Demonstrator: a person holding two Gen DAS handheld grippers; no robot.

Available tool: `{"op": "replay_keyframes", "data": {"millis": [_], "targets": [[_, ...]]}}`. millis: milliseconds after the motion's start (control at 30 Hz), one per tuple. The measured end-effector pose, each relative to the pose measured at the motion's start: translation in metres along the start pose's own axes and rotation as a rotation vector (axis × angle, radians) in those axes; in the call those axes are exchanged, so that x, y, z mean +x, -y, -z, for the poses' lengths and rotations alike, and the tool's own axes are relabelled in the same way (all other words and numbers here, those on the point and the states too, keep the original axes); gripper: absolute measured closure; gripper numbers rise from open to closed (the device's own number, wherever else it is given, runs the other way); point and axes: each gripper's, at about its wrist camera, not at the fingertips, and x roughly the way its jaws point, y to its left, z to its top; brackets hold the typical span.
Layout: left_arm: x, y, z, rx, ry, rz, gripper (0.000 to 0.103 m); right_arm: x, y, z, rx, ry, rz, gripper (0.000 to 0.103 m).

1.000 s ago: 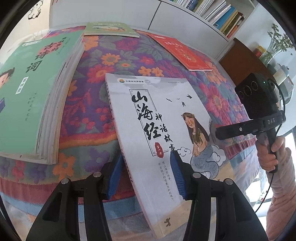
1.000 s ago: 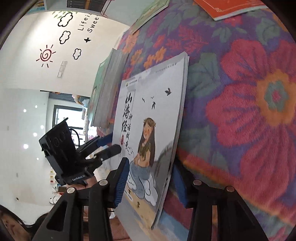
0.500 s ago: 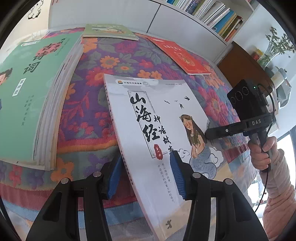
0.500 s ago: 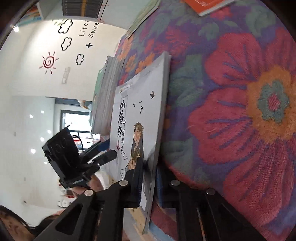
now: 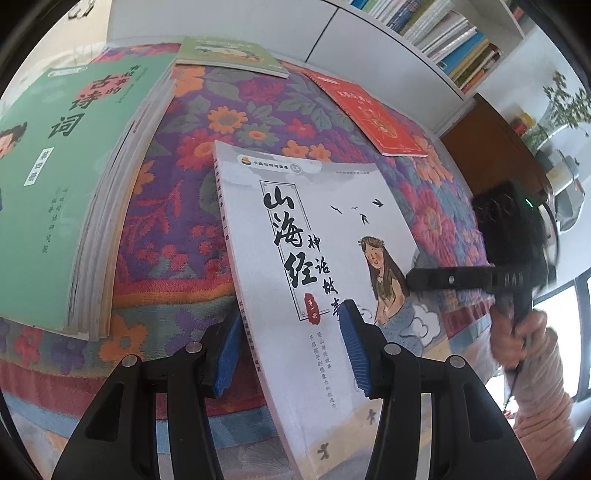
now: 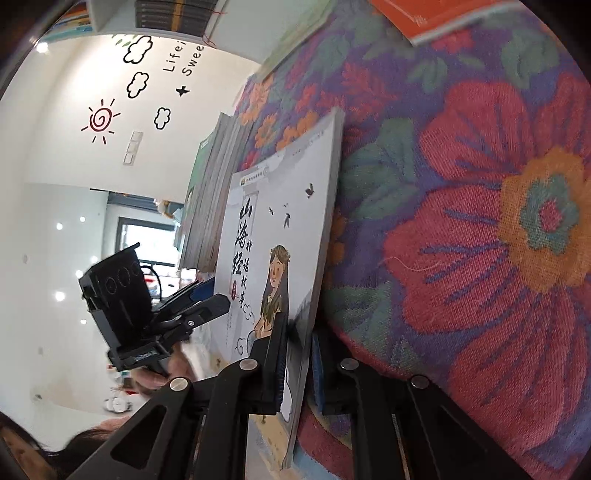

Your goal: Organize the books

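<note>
A white picture book with a mermaid on its cover lies on the floral cloth and hangs over the table's near edge. My left gripper stands open astride the book's spine edge, one blue pad left of the spine and the other over the cover. My right gripper is shut on the same white book at its right edge, which is raised a little off the cloth. In the left wrist view the right gripper comes in from the right. In the right wrist view the left gripper is at the left.
A thick stack topped by a green book lies at the left. A thin green book and a red book lie farther back on the floral cloth. Behind stand a bookshelf and a wooden cabinet.
My right gripper's jaws have closed on the white book's right edge and tipped that edge up slightly. My left gripper has stayed open at the spine.
</note>
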Motion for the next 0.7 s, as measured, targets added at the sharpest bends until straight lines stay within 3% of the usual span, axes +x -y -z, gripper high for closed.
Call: {"op": "replay_keyframes", "data": {"millis": [100,333,700], "targets": [[-0.002,0.000,-0.005,-0.016,-0.011,0.019,0.056,-0.001,-0.026,0.013,-0.062,0.037,0.106,0.089],[-0.013,0.020,-0.010,0.044,0.000,0.024,0.056,-0.016,-0.070,0.031,-0.155,0.097,0.173,0.089],[-0.031,0.036,-0.020,0.105,0.018,0.032,0.056,-0.039,-0.092,0.037,-0.191,0.155,0.189,0.089]]}}
